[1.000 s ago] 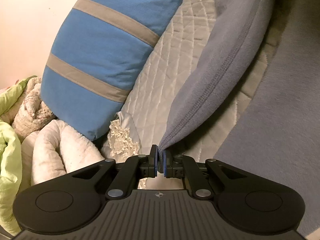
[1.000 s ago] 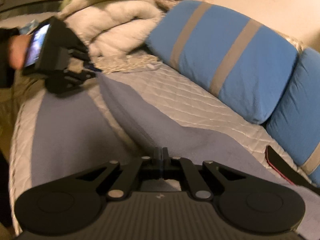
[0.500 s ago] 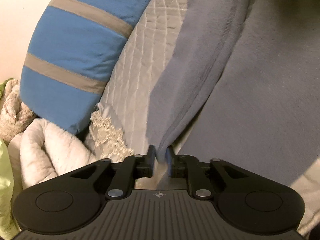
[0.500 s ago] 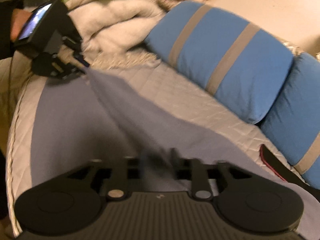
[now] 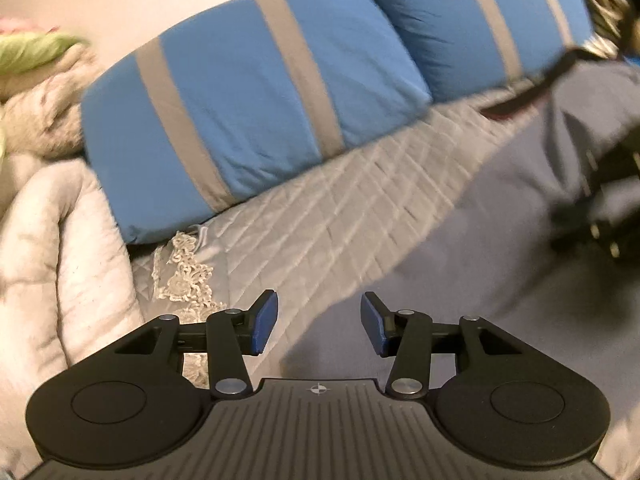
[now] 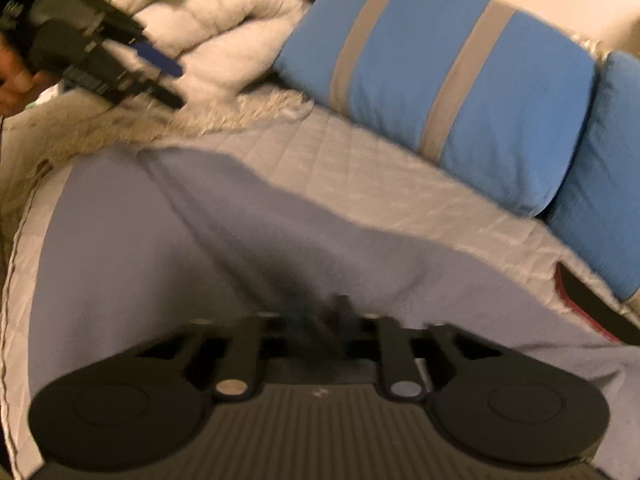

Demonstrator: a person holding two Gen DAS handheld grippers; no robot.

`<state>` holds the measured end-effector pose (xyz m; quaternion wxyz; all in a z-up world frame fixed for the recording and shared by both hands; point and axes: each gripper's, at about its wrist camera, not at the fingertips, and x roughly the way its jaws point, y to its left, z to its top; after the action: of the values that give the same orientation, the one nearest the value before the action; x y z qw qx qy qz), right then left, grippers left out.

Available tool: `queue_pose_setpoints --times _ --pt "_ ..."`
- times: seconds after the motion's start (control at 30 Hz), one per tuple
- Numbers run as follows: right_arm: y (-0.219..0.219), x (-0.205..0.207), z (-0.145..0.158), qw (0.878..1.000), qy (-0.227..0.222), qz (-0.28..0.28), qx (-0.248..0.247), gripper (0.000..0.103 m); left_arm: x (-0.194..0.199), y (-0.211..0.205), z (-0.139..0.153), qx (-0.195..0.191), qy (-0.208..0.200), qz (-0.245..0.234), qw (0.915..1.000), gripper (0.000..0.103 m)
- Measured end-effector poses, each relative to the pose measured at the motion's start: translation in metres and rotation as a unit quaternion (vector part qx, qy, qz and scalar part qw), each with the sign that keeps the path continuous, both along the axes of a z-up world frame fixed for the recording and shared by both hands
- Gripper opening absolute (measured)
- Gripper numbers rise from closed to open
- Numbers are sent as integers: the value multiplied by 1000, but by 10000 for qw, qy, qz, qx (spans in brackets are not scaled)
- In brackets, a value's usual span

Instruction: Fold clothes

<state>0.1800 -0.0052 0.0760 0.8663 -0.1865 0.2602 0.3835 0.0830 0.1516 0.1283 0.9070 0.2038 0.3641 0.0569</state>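
A grey-blue garment (image 5: 460,260) lies spread on the quilted bed cover (image 5: 320,220). In the right wrist view a fold of the garment (image 6: 280,224) runs down to my right gripper (image 6: 332,320). That gripper is shut on the fold, though blur hides the pads. My left gripper (image 5: 318,322) hovers above the garment's left edge. Its jaws are opening and nothing is between its blue pads (image 5: 264,320). The right wrist view shows the left gripper (image 6: 178,85) raised at the upper left, held by a hand (image 6: 12,80). The right gripper (image 5: 600,200) is a dark blur at the right edge of the left wrist view.
Two blue pillows with grey stripes (image 5: 248,120) lean along the far side of the bed. A white fluffy blanket (image 5: 52,260) and a green cloth (image 5: 32,48) are piled at the left. A dark strap with a red edge (image 6: 592,308) lies by the pillows.
My left gripper has let go of the garment's edge, opened wide, risen and rolled level. The dropped edge now lies flat. My right gripper opened briefly and shut again lower on the garment.
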Motion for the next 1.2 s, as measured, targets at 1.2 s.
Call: queue_pose_setpoints --times 1.2 --pt "-9 -38 5 9953 -420 556 -671 5 45 138 -60 -4640 153 2303 8553 3"
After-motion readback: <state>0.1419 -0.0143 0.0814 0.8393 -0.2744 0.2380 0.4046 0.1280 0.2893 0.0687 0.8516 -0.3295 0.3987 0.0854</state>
